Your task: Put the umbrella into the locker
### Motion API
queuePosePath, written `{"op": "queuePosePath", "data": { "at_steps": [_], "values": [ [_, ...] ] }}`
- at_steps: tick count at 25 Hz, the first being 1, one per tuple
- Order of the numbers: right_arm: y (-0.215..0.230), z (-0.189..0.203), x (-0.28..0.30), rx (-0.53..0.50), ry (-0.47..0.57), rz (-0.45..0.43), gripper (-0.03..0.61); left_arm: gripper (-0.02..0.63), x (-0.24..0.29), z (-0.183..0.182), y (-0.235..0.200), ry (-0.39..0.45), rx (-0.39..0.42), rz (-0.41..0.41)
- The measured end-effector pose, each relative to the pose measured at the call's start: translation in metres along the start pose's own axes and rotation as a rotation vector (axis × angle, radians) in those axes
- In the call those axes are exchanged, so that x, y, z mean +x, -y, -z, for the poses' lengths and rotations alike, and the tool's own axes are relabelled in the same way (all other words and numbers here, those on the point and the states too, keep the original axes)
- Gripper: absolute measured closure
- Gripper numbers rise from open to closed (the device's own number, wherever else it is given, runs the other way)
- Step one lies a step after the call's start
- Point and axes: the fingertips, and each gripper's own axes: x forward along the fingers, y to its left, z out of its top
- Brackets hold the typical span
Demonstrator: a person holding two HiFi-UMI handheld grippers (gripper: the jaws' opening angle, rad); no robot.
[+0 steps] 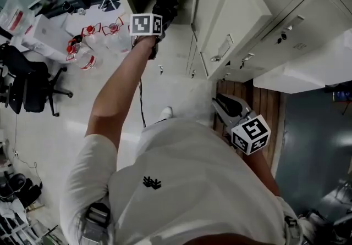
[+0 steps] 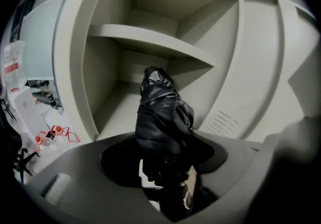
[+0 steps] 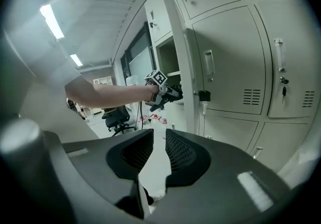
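My left gripper (image 1: 161,20) is shut on a folded black umbrella (image 2: 160,117), gripping it near its lower end. The umbrella points up and forward, its tip at the mouth of the open locker (image 2: 145,37), in front of the shelf. From the right gripper view the same umbrella (image 3: 173,92) sits at the open compartment's edge, at the end of an outstretched arm. The locker door (image 1: 231,7) stands swung open to the right. My right gripper (image 1: 225,107) hangs back by the person's side, jaws a narrow gap apart with nothing between them (image 3: 156,137).
Closed locker doors (image 3: 235,62) with handles and keys fill the right side. Several red-capped bottles (image 1: 88,46) stand on the floor left of the locker. A black office chair (image 1: 27,82) and white boxes (image 1: 44,32) are further left. A wooden strip (image 1: 264,106) runs below the lockers.
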Motion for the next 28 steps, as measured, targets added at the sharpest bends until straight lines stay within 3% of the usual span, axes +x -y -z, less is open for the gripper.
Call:
{"op": "queuePosePath", "data": {
  "at_steps": [7, 17, 28],
  "values": [
    [0.015, -0.005, 0.005, 0.052, 0.019, 0.097, 0.505, 0.314, 0.058, -0.032, -0.019, -0.039, 0.041, -0.042],
    [0.029, 0.006, -0.012, 0.126, 0.032, 0.236, 0.505, 0.311, 0.106, -0.036, -0.030, -0.094, 0.111, -0.097],
    [0.036, 0.018, -0.030, 0.154, 0.034, 0.262, 0.505, 0.270, 0.112, -0.038, -0.028, -0.109, 0.155, -0.144]
  ]
}}
